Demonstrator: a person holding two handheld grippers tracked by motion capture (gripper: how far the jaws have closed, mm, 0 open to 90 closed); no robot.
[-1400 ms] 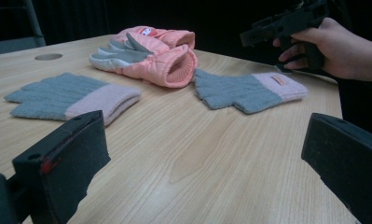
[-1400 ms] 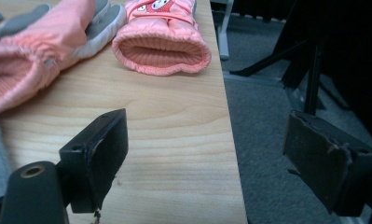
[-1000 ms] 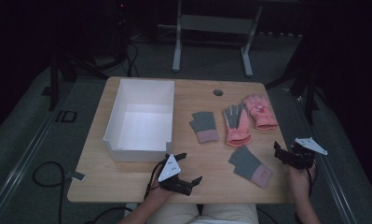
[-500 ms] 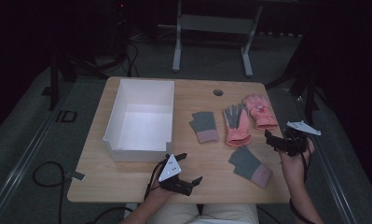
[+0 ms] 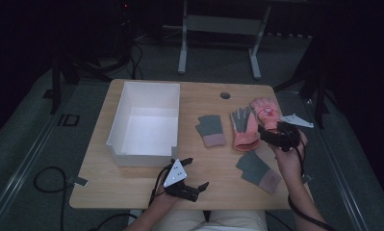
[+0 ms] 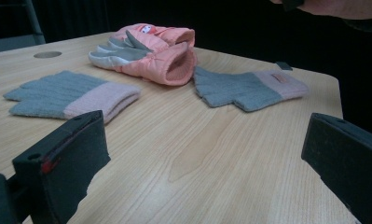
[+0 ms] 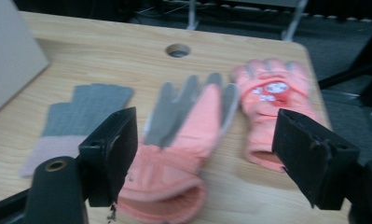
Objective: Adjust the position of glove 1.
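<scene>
We see the white box (image 7: 11, 56) cut off at the left edge in the right gripper view, so only one wall shows. The pink gloves (image 7: 188, 140) there look blurry. In the high view, the right gripper (image 5: 271, 136) covers part of one pink glove (image 5: 265, 109). The picture on that glove is too small to tell.

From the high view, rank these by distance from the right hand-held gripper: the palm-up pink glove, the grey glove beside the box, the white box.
From the right hand-held gripper:
1. Palm-up pink glove, just to its left.
2. Grey glove, mid-table, farther left.
3. White box, on the table's left side.
</scene>
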